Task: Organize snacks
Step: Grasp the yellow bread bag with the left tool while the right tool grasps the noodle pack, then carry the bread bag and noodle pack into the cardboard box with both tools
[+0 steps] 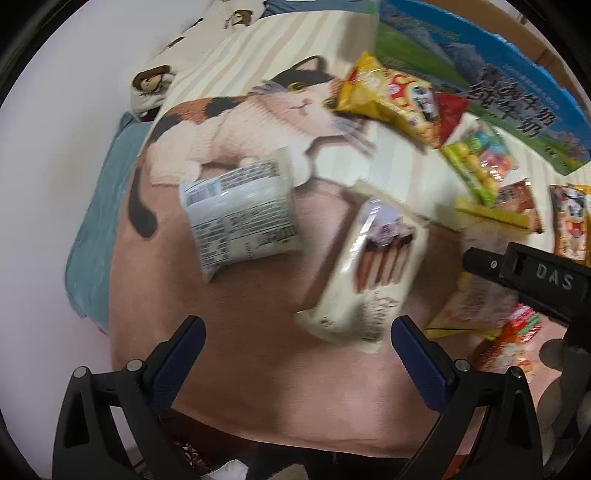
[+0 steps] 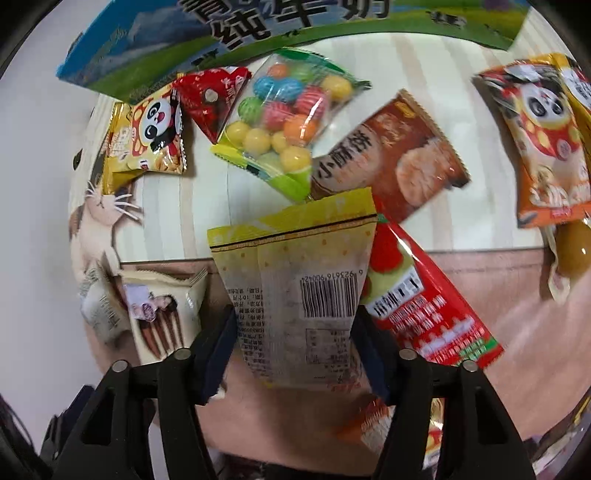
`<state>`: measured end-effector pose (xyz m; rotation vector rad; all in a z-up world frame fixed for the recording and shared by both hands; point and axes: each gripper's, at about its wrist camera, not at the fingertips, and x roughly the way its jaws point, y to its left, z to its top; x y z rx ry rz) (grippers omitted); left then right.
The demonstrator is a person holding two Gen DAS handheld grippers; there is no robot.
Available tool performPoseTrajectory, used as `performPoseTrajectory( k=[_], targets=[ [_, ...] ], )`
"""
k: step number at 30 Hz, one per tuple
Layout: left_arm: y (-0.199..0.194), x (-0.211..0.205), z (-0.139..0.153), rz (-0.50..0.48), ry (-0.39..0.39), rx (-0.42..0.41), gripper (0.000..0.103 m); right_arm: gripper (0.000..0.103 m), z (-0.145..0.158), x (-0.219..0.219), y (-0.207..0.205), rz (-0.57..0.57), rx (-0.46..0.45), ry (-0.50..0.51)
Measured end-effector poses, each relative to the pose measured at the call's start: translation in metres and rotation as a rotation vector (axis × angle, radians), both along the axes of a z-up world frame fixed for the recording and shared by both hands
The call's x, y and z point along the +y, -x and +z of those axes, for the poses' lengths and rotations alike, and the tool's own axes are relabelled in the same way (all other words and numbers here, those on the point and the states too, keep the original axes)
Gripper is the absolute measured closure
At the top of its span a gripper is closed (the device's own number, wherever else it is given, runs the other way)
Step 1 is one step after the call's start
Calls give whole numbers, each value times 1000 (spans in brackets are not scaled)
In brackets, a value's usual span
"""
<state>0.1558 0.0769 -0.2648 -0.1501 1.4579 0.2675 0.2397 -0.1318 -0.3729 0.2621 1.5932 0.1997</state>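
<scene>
Cat-print mat covers the surface, snacks strewn along it. Our right hand-held gripper pinches a yellow pouch by its lower sides; it looks light, crinkly and slippery, so we'd hold near the seam. Left hand-held gripper is spread wide and empty, just short of the cream pack. Open room lies left, near the mat edge; the milk box walls the far side.
</scene>
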Motion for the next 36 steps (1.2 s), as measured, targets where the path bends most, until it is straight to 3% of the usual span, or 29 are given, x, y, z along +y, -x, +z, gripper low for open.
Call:
performPoseTrajectory(
  k=[1,5,9,12,19,25,30,36],
  targets=[
    [-2,-3,2,-3,23,-3,0,20,6,-4,-1,-4,-5,-13],
    [-15,-18,9,-45,185,1,1,20,44,-29,-5,-8,-82,17],
    [-31,-44,15,-78,249,7,1,9,72,-71,-12,-41,-134,101],
    [-46,-70,12,-62,285,27,1,9,90,-121,-18,-51,-175,204],
    [-65,-114,-11,24,259,74,1,8,91,-209,-67,38,-193,355],
    [-78,-132,-35,77,212,105,1,7,55,-238,-109,179,-139,421],
    [-81,-135,-48,109,179,104,1,4,27,-247,-130,246,-59,371],
    [-76,-155,-60,128,167,104,1,10,24,-292,-140,107,-26,221]
  ],
)
